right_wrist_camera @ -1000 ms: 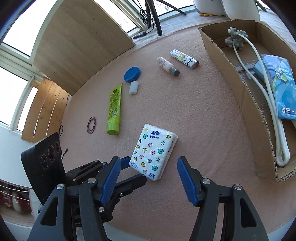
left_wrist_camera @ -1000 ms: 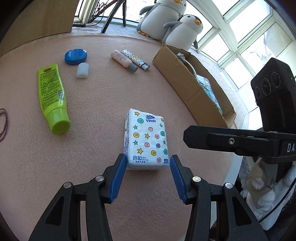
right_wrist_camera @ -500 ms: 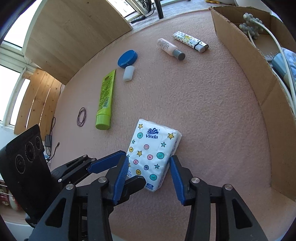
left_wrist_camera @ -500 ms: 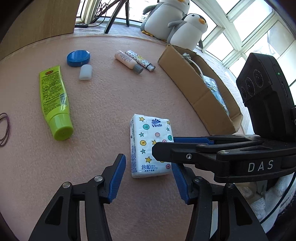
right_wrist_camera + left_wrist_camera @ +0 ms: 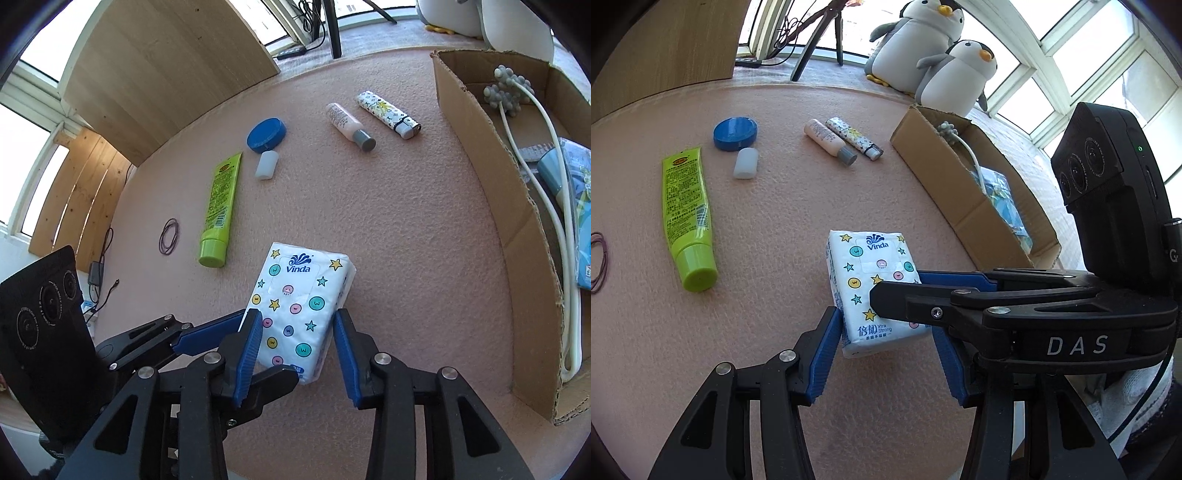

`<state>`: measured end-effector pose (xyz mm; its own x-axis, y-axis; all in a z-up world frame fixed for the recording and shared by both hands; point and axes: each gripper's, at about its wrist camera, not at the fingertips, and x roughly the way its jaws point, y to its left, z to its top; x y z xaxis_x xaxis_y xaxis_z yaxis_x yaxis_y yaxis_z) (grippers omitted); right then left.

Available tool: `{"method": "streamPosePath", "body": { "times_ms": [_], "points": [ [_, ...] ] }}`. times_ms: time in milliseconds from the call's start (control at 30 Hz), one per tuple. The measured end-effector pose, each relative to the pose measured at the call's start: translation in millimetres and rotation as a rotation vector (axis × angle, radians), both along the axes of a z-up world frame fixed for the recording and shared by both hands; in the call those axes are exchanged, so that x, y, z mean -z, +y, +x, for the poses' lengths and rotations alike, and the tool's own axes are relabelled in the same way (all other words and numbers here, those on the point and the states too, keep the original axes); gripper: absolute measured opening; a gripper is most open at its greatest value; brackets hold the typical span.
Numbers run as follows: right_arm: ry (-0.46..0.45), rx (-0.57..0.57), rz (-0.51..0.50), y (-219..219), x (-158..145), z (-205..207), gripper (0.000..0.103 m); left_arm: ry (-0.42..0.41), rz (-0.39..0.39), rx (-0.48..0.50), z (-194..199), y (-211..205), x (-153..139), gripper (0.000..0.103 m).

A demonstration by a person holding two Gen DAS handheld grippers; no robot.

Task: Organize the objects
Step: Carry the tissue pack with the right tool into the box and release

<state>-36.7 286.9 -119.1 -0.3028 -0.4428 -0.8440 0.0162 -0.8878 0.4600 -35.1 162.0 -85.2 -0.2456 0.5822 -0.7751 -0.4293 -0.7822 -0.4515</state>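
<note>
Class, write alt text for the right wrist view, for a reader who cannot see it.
The right gripper straddles a white Vinda tissue pack lying on a pink mat, its blue pads at the pack's sides, with the left gripper reaching in from the left. Beyond lie a green tube, blue lid, small bottle and lighter; an open cardboard box sits right.

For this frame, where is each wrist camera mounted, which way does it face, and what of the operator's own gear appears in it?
Left wrist: sits behind the left gripper, looks forward over the pink table toward the cardboard box and windows; shows its own blue jaws, with the right gripper crossing from the right.
Right wrist: sits behind the right gripper, looks across the table toward a wooden panel; shows its own jaws, with the left gripper at lower left.
Shared: the tissue pack between both jaws, green tube, box.
</note>
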Motion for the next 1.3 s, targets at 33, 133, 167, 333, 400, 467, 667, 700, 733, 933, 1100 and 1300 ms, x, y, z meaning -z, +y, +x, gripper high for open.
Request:
{"method": "streamPosePath", "body": {
  "times_ms": [33,133,167,333,400,467,667,700,733,933,1100,1300],
  "points": [
    [0.012,0.001,0.002,4,-5,1,0.036,0.010,0.006,0.000,0,3,-5,0.054],
    [0.050,0.007,0.010,17,-21,4,0.036,0.040,0.024,0.004,2,15,-20,0.054],
    [0.063,0.010,0.014,22,-27,5,0.036,0.051,0.029,0.007,3,19,-25,0.054],
    [0.113,0.037,0.033,51,-49,13,0.036,0.089,0.063,0.030,5,47,-45,0.054],
    [0.124,0.056,0.032,64,-55,17,0.036,0.100,0.075,0.044,2,61,-50,0.054],
    [0.135,0.078,0.032,78,-59,21,0.036,0.109,0.085,0.060,2,75,-55,0.054],
    [0.152,0.139,0.047,118,-66,30,0.036,0.128,0.101,0.117,4,123,-63,0.054],
    [0.152,0.149,0.049,125,-67,32,0.036,0.129,0.103,0.127,5,132,-63,0.054],
    [0.152,0.160,0.049,131,-67,33,0.036,0.131,0.104,0.135,5,139,-63,0.054],
    [0.150,0.200,0.062,157,-66,40,0.036,0.132,0.105,0.174,3,171,-59,0.054],
    [0.148,0.216,0.068,169,-65,42,0.036,0.129,0.104,0.191,1,184,-56,0.054],
    [0.144,0.224,0.093,173,-64,43,0.040,0.149,0.060,0.196,-1,191,-56,0.059]
  ]
}}
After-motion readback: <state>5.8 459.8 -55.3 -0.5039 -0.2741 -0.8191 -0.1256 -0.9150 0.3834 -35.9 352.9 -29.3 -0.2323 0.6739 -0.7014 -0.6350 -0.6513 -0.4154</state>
